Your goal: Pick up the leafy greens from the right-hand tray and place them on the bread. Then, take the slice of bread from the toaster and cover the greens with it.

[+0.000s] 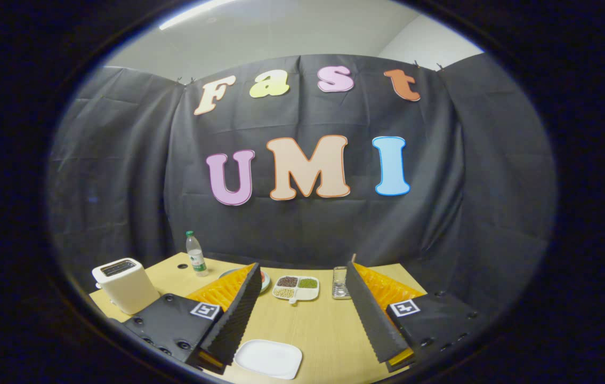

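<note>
**Gripper held wide above a wooden table**

Black cloth backs a pale wooden table (323, 325). My gripper (302, 314) is spread wide, holding nothing. A white toaster (125, 284) stands beyond the left finger, its slot dark; I cannot tell whether bread is inside. A white square plate (269, 358) lies bare between the fingers. I cannot make out greens anywhere. By my guess they are limp and light, best pinched at the stems.

**Dim booth, lit from overhead**

A long white ceiling light strip (195, 13) supplies the light and blows out to glare. The pale wooden tabletop (313, 325) is evenly lit with soft, faint shadows. Fisheye distortion bends the tabletop's edges and the dark cloth wall. Focus is sharp centrally, softening toward the rim.
</note>
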Demonstrator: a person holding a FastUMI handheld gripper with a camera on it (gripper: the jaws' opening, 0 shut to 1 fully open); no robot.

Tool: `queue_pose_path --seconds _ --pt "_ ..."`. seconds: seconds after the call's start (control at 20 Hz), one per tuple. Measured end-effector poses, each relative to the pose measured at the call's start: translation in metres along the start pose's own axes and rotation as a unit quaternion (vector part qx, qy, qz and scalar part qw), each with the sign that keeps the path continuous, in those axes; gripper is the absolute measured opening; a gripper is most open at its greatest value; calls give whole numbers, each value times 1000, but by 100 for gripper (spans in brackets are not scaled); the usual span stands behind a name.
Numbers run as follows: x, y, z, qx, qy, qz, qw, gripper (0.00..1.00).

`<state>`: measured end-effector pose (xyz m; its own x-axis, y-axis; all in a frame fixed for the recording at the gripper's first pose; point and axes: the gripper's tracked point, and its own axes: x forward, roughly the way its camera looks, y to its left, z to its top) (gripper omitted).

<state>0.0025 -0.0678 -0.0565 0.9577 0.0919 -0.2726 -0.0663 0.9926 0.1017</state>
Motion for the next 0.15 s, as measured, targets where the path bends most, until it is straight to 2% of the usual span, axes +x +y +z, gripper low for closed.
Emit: queue_pose_path --seconds 0.15 --pt "-2 -2 4 -5 -5 -4 1000 99"
